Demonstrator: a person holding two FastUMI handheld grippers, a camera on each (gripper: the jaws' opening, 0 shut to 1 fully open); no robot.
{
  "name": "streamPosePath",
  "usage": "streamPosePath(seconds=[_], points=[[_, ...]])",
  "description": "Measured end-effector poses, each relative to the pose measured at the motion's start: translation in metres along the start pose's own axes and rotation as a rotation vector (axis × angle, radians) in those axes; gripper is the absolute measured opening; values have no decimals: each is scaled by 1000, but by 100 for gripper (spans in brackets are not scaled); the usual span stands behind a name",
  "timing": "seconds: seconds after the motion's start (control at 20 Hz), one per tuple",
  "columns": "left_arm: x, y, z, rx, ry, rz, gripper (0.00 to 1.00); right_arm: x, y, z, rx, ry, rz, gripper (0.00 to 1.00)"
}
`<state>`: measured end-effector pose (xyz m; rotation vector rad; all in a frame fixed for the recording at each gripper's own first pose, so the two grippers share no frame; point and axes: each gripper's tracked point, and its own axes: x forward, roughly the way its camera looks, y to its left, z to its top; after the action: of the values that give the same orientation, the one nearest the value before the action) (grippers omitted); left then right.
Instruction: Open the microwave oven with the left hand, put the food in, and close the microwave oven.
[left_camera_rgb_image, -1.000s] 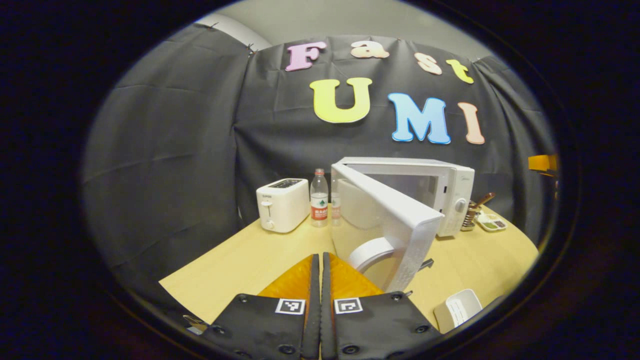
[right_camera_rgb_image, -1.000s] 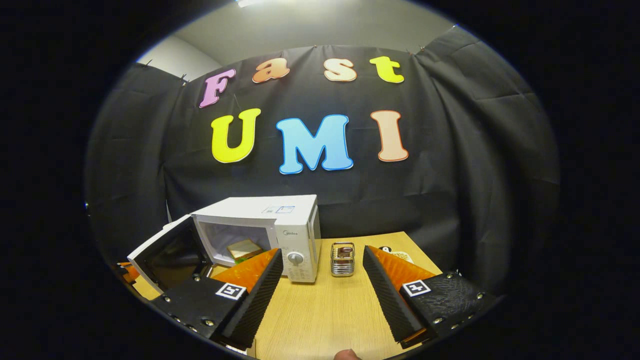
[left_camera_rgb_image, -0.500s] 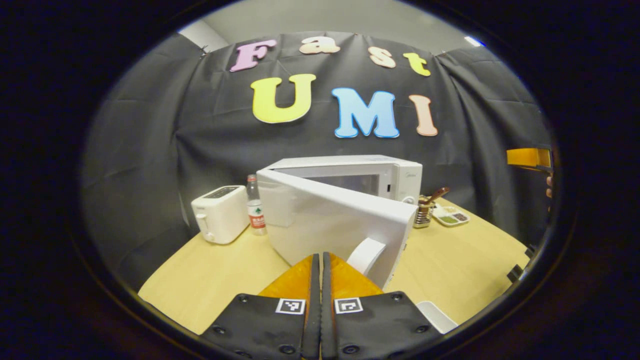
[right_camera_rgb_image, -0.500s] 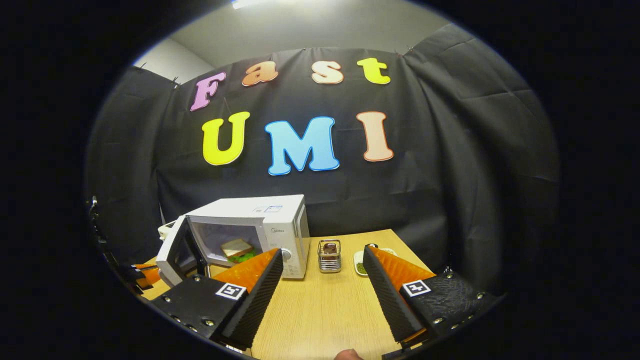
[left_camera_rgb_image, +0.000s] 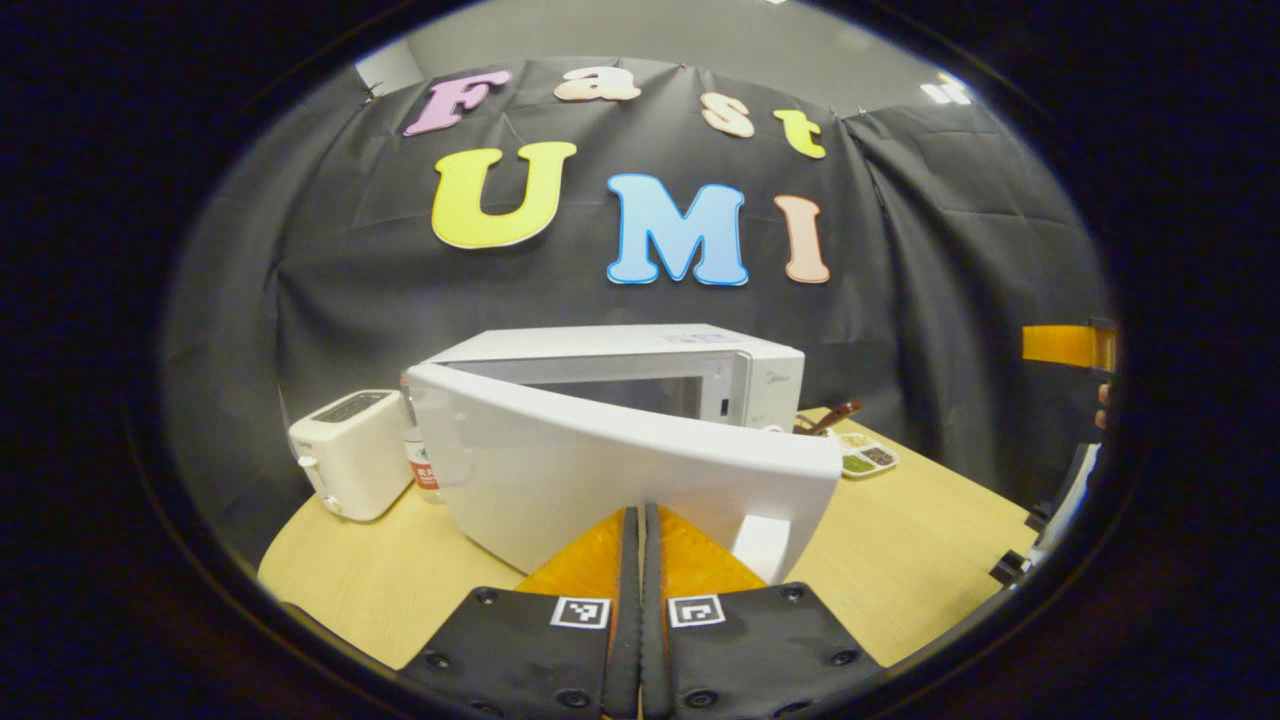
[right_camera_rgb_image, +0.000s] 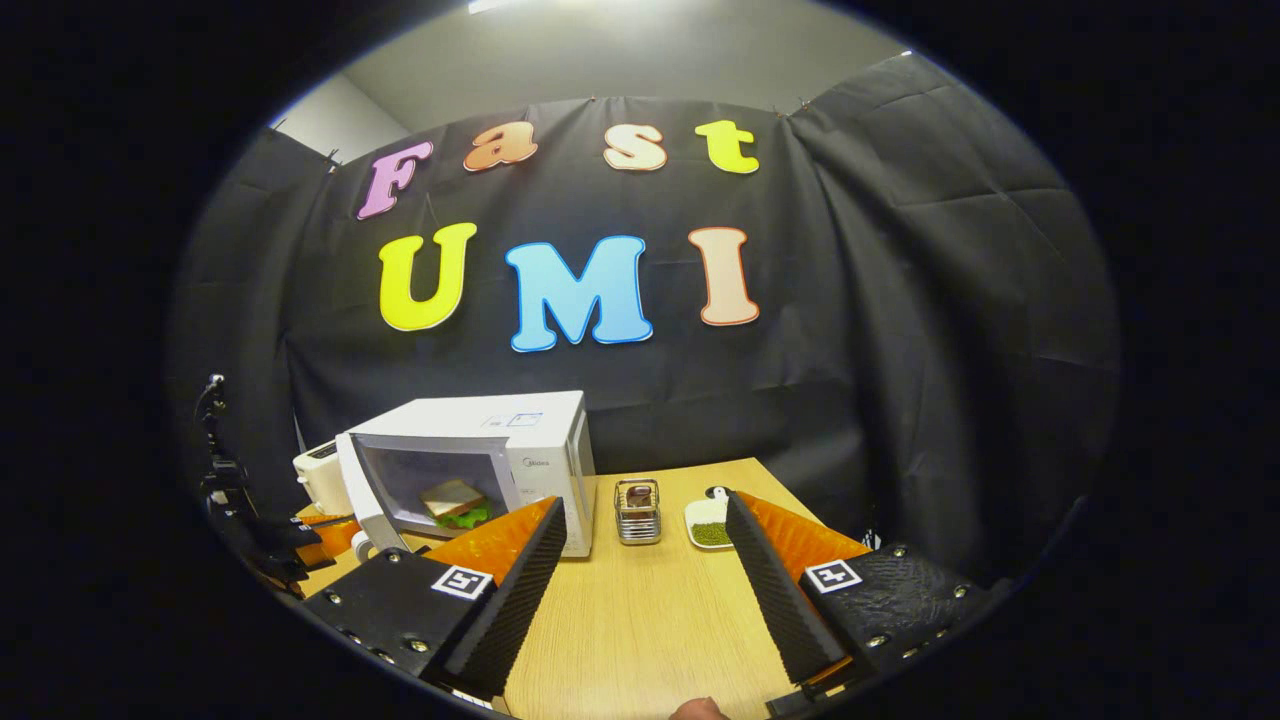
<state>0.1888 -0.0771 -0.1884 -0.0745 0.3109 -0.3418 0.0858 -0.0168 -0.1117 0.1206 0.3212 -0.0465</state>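
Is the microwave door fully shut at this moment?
No: in the left gripper view the microwave door stands angled off the microwave, with a gap at its free edge.

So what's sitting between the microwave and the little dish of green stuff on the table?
A small wire rack holding something brown stands between the microwave and the dish, in the right gripper view.
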Motion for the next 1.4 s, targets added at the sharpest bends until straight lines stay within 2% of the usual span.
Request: streamPosePath(seconds=[0.3,0.55,0.9,1.15,1.35,1.4], points=[[45,-19,24,15,-35,-90,8,-13,-14,6,-1,-7,-91,98],[84,-24,34,32,-41,-114,7,-19,-27,3,32,-11,-158,98],[133,-10,49,50,-49,-59,7,-17,-31,1,27,-6,-183,98],[141,-3,51,-10,-39,-22,7,-19,-29,7,28,-17,-156,98],[142,-1,51,-8,-38,18,7,-22,-33,9,13,-13,-135,98],[141,-1,52,-9,-41,25,7,-23,-34,10,16,-13,-123,93]])
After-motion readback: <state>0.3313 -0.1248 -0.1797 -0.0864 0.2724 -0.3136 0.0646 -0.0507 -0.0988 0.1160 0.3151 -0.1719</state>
